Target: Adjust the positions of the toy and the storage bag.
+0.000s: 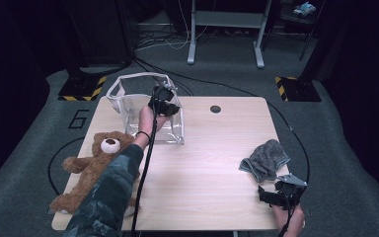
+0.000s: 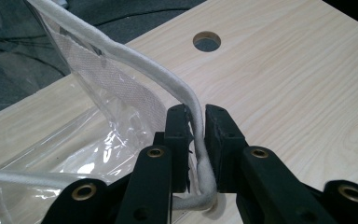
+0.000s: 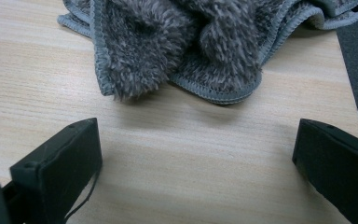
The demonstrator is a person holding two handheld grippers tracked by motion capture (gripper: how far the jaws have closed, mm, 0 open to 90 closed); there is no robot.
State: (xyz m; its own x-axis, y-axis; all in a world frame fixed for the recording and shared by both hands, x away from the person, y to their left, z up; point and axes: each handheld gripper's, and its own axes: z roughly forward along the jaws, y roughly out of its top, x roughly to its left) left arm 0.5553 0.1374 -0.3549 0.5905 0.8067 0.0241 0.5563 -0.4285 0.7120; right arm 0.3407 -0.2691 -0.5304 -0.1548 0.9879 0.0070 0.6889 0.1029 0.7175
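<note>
**Left gripper clamped on the bag's rim, right gripper spread by the cloth**

Your left gripper (image 2: pixel 196 126) has its jaws pressed together on the white corded rim (image 2: pixel 121 53) of the clear bag (image 1: pixel 143 106). In the left gripper view the cord runs down between the two black jaws and curls out below them, with the mesh tab and the clear plastic wall falling away to the left. In the high view that gripper (image 1: pixel 164 104) sits at the bag's right near corner, your left hand (image 1: pixel 145 121) and camouflage sleeve reaching up to it from the near left edge.

The bag stands at the far left of the table (image 1: pixel 217 163), its mouth open upward and its far rim hanging past the table's far edge. Just to its right, on bare wood, is a round hole (image 1: pixel 215 109) in the tabletop.

A brown teddy bear (image 1: pixel 91 165) lies on its back at the near left, partly under your forearm, well apart from the bag's near wall.

Your right gripper (image 1: pixel 279 193) rests at the near right corner with its jaws wide apart and nothing between them. In the right gripper view the bare wood lies between the two jaws, and the grey cloth (image 3: pixel 191 42) is crumpled just beyond them, not touching either jaw. In the high view the cloth (image 1: pixel 265 159) lies near the right edge, far from the bag.
</note>
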